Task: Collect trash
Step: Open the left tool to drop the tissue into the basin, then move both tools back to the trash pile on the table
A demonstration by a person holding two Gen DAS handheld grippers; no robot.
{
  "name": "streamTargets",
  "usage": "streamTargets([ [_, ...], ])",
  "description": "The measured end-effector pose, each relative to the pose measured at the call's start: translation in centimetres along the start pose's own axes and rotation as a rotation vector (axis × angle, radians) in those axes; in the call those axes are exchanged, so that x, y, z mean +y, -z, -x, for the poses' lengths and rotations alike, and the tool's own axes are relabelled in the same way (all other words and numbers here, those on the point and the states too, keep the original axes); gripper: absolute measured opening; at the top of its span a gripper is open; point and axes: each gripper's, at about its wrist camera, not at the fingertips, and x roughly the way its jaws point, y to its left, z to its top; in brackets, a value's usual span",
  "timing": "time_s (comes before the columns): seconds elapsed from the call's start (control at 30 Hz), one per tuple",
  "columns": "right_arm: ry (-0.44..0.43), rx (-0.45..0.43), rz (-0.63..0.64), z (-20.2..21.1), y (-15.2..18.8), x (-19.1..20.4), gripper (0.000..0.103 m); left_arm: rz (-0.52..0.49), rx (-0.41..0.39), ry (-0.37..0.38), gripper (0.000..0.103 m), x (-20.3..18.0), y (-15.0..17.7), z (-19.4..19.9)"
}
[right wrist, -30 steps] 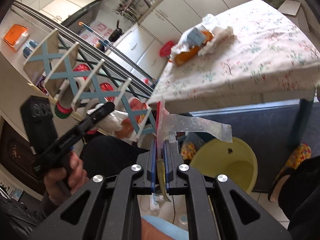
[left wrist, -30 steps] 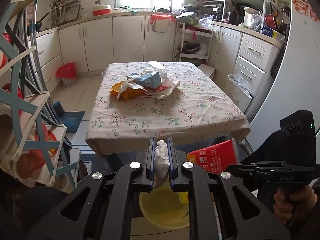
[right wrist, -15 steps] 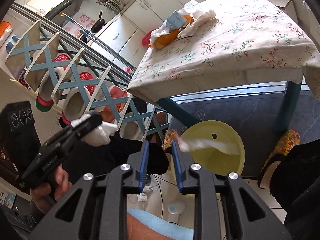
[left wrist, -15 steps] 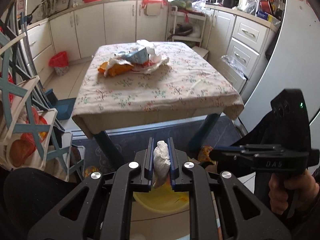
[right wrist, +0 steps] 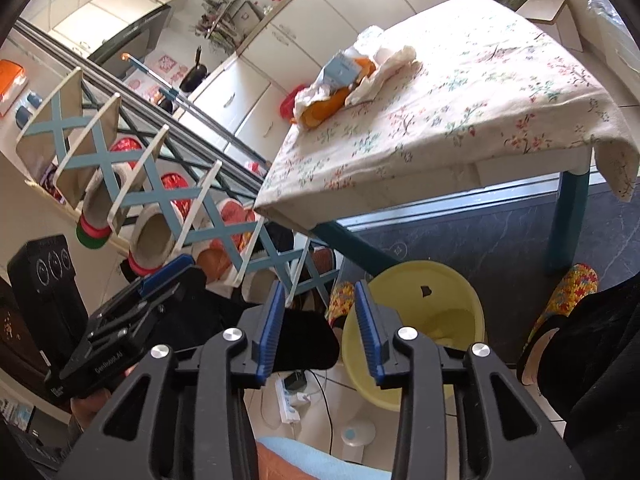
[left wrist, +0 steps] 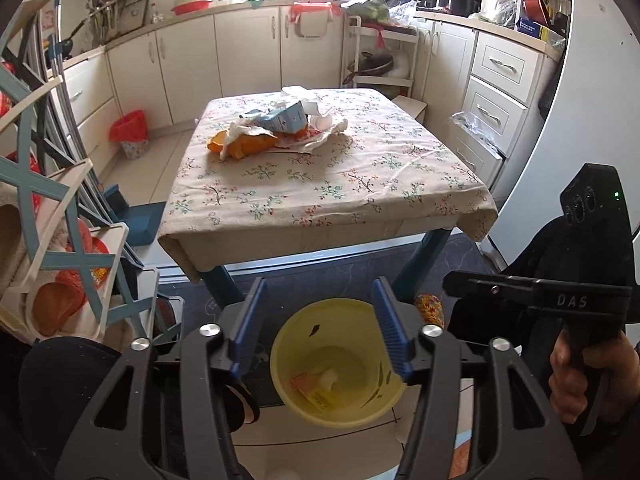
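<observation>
Both grippers are over the round yellow plastic bin (left wrist: 334,360), which stands on the floor at the lower centre of the left wrist view, in front of the table with the floral tablecloth (left wrist: 320,184). The left gripper (left wrist: 320,324) has just been opening; its blue-padded jaws now stand spread, with nothing between them. The right gripper (right wrist: 320,328) has likewise just been opening; its jaws are apart and empty. In the bin bottom lie an orange-and-yellow wrapper (left wrist: 310,388) and a white crumpled tissue (left wrist: 330,376), touching each other.

The remaining trash is a heap of crumpled paper and packaging (left wrist: 280,132) on the far half of the table, in the upper centre of the left wrist view. It includes a light-blue carton (left wrist: 286,117), an orange wrapper (left wrist: 248,145) and white tissue sheets (left wrist: 316,138).

Handling, as judged:
- All items look light and soft, and should crush under the pads. None appears fragile.
- The carton is the stiffest piece. Grip it across its narrow faces.
- Film wrappers may slip. Pinch at a fold or crumpled ridge.
- Tissue may tear or trail. Take it at its bunched centre.

Orientation: the heap's long axis runs from lower left to upper right in the left wrist view. The orange wrapper lies along that line, with its end toward the left table edge.
</observation>
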Motion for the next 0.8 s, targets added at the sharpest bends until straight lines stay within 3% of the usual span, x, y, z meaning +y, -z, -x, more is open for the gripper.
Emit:
streamTargets([
  [0.07, 0.005, -0.018, -0.001, 0.3, -0.1, 0.0, 0.045, -0.004, -0.013, -0.018, 0.063, -0.1, -0.1, 0.2],
  [0.33, 0.029, -0.045, 0.027, 0.4, -0.3, 0.6, 0.05, 0.02, -0.063, -0.061, 0.081, 0.8, -0.4, 0.8],
  [0.8, 0.07, -0.09, 0.088, 0.1, -2.2, 1.3, 0.052, 0.092, -0.101, -0.137, 0.085, 5.3, -4.1, -1.2],
])
